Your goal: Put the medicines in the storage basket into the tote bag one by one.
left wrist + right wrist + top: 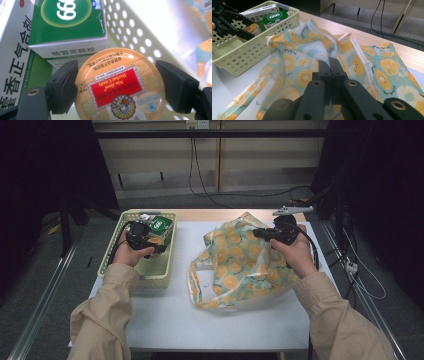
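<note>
Two grips: left gripper (116, 87) clamps round orange candy tin (120, 87); right gripper (329, 65) pinches orange-print fabric bag (312, 55), mouth open to receive it

Your sleeves (105, 320) are tan; your black grippers (142, 241) show brass-ringed screw holes, cables trailing beside the basket (162, 270).

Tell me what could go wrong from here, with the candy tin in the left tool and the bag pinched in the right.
1. The round candy tin sits between the left tool pads by its curved rim; it could slip or twist out as it leaves the basket.
2. The green box lies close behind the tin and may get nudged.
3. The right tool pinches just a fold of the fruit-print bag; the mouth may sag shut.
</note>
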